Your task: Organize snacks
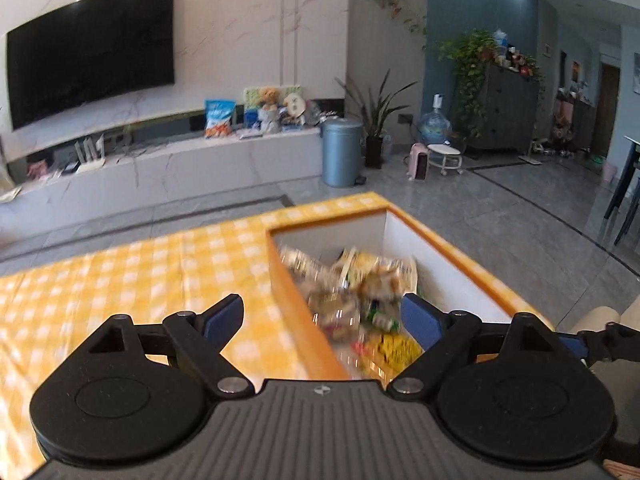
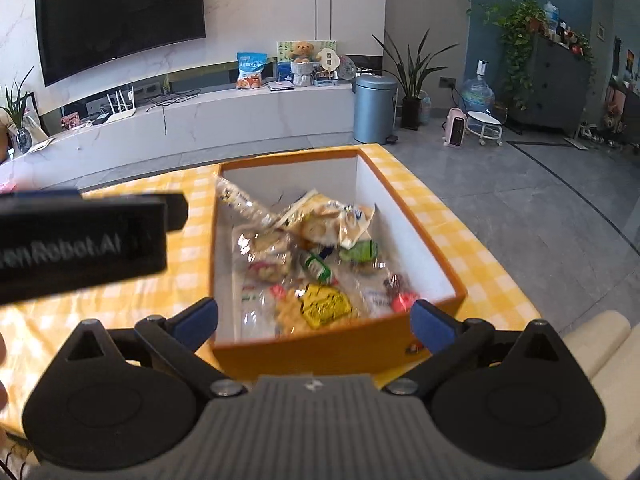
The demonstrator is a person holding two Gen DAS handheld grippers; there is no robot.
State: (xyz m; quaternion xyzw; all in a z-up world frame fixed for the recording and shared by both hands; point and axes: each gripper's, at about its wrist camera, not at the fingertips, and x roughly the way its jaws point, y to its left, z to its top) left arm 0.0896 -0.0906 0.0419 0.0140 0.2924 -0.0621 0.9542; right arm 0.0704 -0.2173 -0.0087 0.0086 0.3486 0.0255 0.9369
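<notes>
An orange box (image 2: 336,354) with white inner walls stands on the yellow checked tablecloth (image 2: 192,240) and holds several wrapped snacks, among them a yellow packet (image 2: 324,304) and a green one (image 2: 360,250). My right gripper (image 2: 314,320) is open and empty, just above the box's near wall. My left gripper (image 1: 322,314) is open and empty, above the box's left wall (image 1: 296,304), with snacks (image 1: 360,300) between its fingertips' line of sight. The left gripper's body (image 2: 80,240) shows at the left of the right wrist view.
The table's right edge drops to a grey tiled floor (image 2: 540,208). A beige cushion (image 2: 600,344) lies near right. Far off are a white TV bench (image 2: 200,120), a blue bin (image 2: 374,108) and plants.
</notes>
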